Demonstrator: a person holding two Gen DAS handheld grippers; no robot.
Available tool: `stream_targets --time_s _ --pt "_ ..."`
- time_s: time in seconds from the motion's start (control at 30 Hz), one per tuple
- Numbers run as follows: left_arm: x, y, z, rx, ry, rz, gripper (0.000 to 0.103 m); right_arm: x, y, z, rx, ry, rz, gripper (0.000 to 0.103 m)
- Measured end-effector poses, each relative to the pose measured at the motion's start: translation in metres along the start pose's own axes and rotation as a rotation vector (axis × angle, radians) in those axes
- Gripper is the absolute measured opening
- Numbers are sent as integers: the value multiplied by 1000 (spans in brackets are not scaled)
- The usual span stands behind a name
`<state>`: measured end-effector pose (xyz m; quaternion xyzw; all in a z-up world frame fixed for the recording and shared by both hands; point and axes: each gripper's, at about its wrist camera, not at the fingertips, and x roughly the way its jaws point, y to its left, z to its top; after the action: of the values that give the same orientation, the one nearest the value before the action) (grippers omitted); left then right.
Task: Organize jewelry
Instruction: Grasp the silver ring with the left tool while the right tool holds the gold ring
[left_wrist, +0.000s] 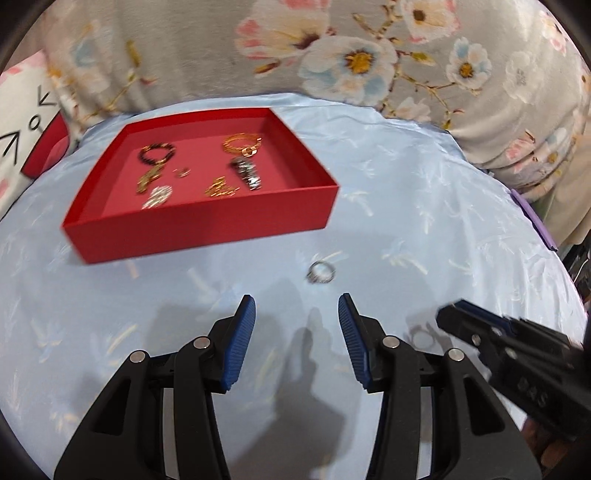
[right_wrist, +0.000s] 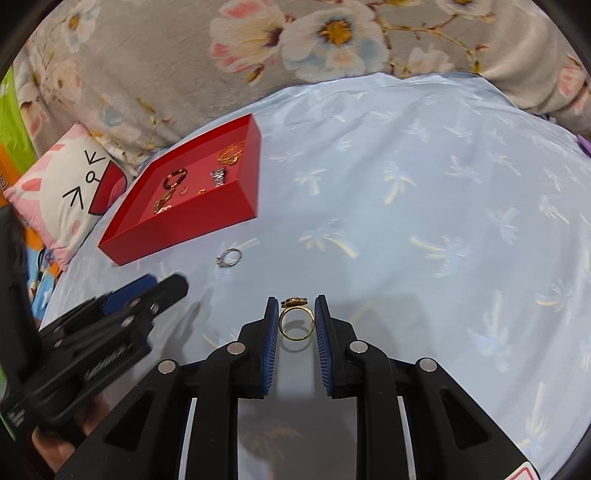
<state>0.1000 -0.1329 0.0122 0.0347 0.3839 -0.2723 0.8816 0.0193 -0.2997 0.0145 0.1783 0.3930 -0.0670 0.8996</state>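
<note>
Right now the right hand-held gripper (right_wrist: 296, 314) is clamped on a gold ring with a dark ornate top (right_wrist: 295, 320), the band squeezed between its two blue ribbed pads (right_wrist: 271, 332), just above the pale blue satin bedspread with a palm-leaf pattern (right_wrist: 424, 206). The left hand-held gripper (left_wrist: 296, 325) hangs over the same cloth with its blue pads spread wide apart and nothing between them. Just ahead of its fingertips, slightly toward its right finger, a thin silver ring (left_wrist: 320, 272) lies flat on the bedspread; from the right hand-held gripper that ring sits ahead and to the left. Farther ahead and left of both hand-held grippers rests a shallow red rectangular cardboard tray (left_wrist: 207, 230). Inside it lie a dark beaded bracelet (left_wrist: 157, 153), a gold bangle (left_wrist: 242, 144), a silver metal watch band (left_wrist: 245, 173), a small loose pile of gold chain (left_wrist: 221, 187) and a silvery brooch-like piece (left_wrist: 158, 196). Beyond the tray, a grey quilt printed with large flowers (left_wrist: 351, 59) is heaped up, and a pink-and-white cartoon-face cushion (right_wrist: 70, 192) lies far left.
</note>
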Motion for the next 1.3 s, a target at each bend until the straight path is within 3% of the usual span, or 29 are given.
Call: stream_targets --time_s 0.2,0.47,0.67,1.0,1.3 --pt "30 -11 13 37 37 8 42 -11 -17 -1 31 -11 1 19" --pt "45 -9 13 25 64 7 18 -10 -22 0 43 -17 11 19" --pt "47 -10 13 27 68 1 7 -10 -22 0 45 -19 21 19" --pt "38 -8 8 17 57 -6 3 -10 -19 1 45 -21 29 19" --pt "-3 9 -1 -29 40 -17 3 -15 4 2 5 -27 75 19"
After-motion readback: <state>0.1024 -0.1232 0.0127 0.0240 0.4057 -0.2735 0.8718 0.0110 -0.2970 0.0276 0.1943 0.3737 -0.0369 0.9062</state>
